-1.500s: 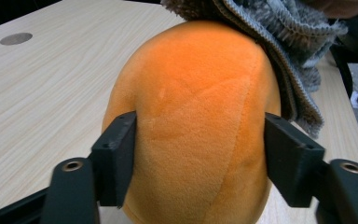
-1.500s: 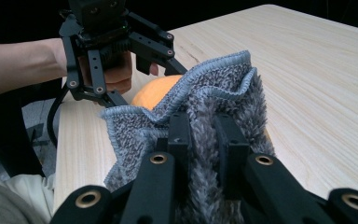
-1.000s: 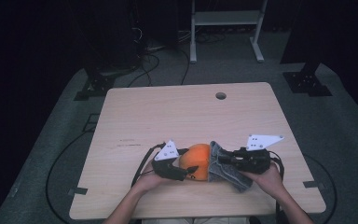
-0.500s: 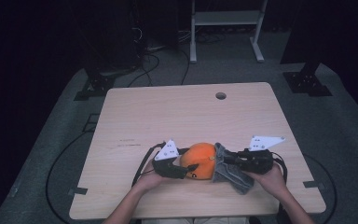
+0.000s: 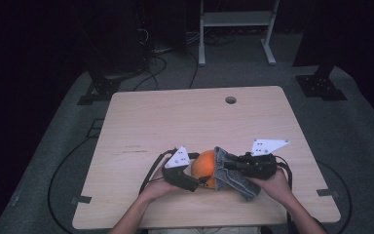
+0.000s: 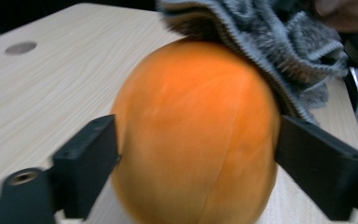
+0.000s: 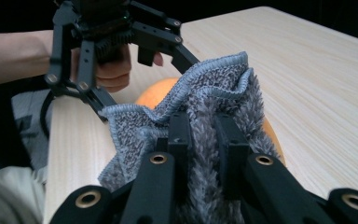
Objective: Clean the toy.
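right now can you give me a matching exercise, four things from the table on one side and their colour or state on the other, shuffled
Things:
1. ball
2. cloth
3. left gripper
4. right gripper

States:
A. pinches grey fabric between shut jaws
B. orange, resting on the table
C. jaws stand on either side of the ball
D. grey and fluffy, draped against the ball

Pairs: 1-B, 2-D, 3-C, 4-A

Fluffy grey cloth, smooth matt orange ball, pale wood-grain table.
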{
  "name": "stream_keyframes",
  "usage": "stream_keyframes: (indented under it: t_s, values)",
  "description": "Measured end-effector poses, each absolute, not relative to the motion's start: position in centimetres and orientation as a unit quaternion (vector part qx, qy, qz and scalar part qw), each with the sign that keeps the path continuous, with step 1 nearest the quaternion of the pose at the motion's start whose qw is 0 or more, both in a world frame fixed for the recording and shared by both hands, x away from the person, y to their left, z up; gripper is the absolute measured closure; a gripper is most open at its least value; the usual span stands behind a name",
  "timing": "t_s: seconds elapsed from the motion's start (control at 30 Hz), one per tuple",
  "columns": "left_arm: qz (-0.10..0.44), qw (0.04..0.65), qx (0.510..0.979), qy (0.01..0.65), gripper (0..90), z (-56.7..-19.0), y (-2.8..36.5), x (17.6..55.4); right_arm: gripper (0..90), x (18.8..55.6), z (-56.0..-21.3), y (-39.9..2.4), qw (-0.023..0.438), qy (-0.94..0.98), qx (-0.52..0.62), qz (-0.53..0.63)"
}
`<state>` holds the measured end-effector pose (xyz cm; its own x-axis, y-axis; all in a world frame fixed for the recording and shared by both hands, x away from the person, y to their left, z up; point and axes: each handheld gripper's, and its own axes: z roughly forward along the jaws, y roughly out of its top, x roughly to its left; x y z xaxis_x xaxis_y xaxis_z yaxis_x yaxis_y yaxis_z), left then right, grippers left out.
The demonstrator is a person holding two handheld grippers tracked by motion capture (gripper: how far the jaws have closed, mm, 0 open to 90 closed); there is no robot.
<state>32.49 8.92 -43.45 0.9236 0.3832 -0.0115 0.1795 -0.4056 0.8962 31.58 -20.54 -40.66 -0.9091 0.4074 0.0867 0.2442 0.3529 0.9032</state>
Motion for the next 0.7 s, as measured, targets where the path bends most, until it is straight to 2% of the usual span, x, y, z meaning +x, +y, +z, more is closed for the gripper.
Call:
stream_keyframes:
  t_s: [0.07, 0.1, 0.2, 0.27, 0.43, 0.6, 0.7]
  values:
    - [0.077, 0.515, 0.834, 0.183, 11.0, -43.9, 9.1, 32.9, 78.0, 31.6, -41.0, -20.9, 0.069, 0.813, 0.206, 0.54]
    - [0.065, 0.517, 0.833, 0.185, 15.8, -44.1, 9.1, 33.0, 78.0, 31.6, -41.0, -21.1, 0.069, 0.812, 0.208, 0.541]
    - [0.08, 0.529, 0.825, 0.183, 33.2, -44.0, 9.0, 32.8, 77.9, 31.9, -41.1, -21.8, 0.073, 0.812, 0.218, 0.537]
    - [0.091, 0.532, 0.821, 0.184, 38.5, -43.7, 8.9, 32.7, 77.9, 32.0, -41.2, -22.7, 0.084, 0.814, 0.227, 0.527]
    - [0.101, 0.546, 0.814, 0.173, 41.3, -42.8, 8.4, 32.2, 77.9, 31.1, -40.5, -24.7, 0.089, 0.809, 0.245, 0.527]
    - [0.126, 0.541, 0.818, 0.15, 41.7, -42.0, 7.2, 31.3, 77.8, 29.4, -37.6, -22.3, 0.099, 0.811, 0.188, 0.545]
    - [0.128, 0.534, 0.824, 0.137, 39.5, -42.0, 7.1, 31.0, 77.9, 29.8, -37.9, -20.6, 0.102, 0.835, 0.172, 0.513]
